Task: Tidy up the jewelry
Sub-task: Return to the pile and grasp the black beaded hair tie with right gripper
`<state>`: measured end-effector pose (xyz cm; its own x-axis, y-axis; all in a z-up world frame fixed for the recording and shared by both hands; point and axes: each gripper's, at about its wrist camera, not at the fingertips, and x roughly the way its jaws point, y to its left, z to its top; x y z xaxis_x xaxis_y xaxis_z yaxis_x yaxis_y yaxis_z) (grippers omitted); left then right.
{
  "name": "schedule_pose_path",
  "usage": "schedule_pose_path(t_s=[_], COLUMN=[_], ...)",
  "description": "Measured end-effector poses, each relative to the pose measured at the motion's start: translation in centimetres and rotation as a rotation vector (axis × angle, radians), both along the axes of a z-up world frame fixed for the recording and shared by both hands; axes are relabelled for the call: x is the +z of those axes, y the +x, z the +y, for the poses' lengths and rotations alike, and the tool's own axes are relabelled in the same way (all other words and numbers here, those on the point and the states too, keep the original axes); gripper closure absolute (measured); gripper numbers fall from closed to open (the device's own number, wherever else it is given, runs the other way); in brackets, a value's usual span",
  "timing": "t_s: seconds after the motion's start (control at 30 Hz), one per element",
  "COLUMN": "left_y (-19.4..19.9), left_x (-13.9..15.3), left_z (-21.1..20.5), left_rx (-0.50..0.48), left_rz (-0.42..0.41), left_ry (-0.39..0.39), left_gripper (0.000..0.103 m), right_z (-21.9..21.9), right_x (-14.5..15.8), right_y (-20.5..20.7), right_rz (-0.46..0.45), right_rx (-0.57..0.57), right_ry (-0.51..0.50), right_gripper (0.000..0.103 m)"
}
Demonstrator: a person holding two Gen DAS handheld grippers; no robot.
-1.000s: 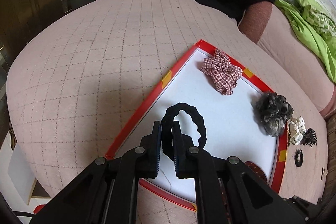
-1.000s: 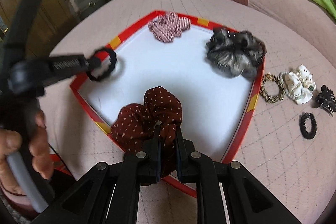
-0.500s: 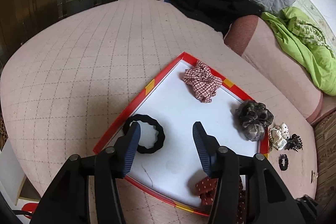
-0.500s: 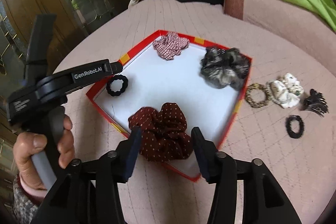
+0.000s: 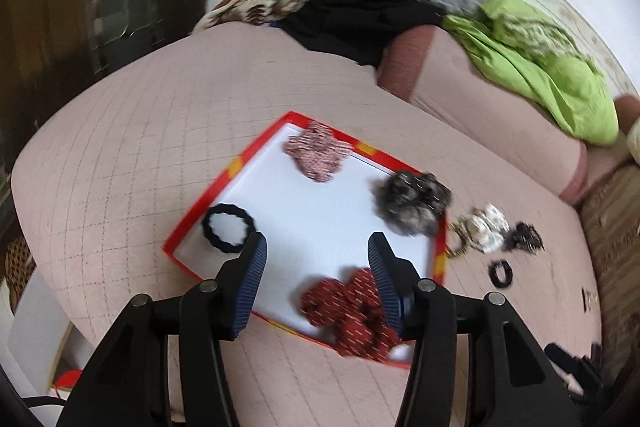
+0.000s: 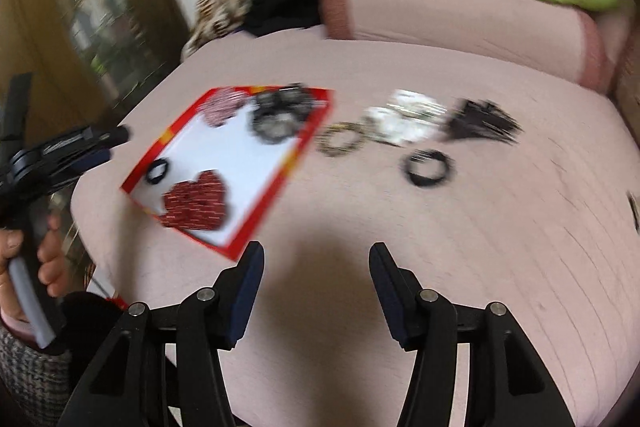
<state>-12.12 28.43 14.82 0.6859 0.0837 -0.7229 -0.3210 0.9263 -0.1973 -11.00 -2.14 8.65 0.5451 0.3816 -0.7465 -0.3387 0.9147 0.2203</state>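
both scrunchies (image 5: 352,303) released; left hand (image 6: 24,255) visible

Black tool (image 5: 316,267) with ribbed blue pads (image 5: 250,287)

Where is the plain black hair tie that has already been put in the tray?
In the left wrist view the black hair tie lies inside the red-rimmed tray, in its left corner, across from the dark red dotted scrunchie.

My left gripper (image 5: 316,259) points steeply downward, jaws parted, nothing between the ribbed blue pads (image 5: 250,287). My right gripper (image 6: 316,267) tilts down the same way, jaws apart and empty. In the right wrist view my left hand (image 6: 28,263) wraps its fingers around the left gripper's grey handle.
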Motion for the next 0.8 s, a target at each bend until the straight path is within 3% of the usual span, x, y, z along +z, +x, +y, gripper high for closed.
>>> schedule_pose_path(t_s=[0.17,0.33,0.47,0.8], left_y=[-0.5,1.2,3.0,10.7], left_x=[0.7,-0.5,-1.6,-7.2], left_z=[-4.4,-10.5,-15.2,-19.8], left_rx=[-0.090,-0.230,-0.364,-0.464], left_rz=[0.018,0.085,0.091,0.192], left_ry=[0.026,0.055,0.110,0.196], left_gripper=[0.049,0.049,0.049,0.049], right_z=[-6.7,-11.2,-12.2,-10.8], right_x=[-0.6,-1.9,-1.9,-3.9], right_y=[-0.5,0.2,0.6,4.3], right_rz=[0.012,0.033,0.015,0.021], right_rx=[-0.136,-0.237,-0.251,-0.192], right_ry=[0.044,0.103,0.111,0.073], right_gripper=[0.044,0.044,0.044,0.045])
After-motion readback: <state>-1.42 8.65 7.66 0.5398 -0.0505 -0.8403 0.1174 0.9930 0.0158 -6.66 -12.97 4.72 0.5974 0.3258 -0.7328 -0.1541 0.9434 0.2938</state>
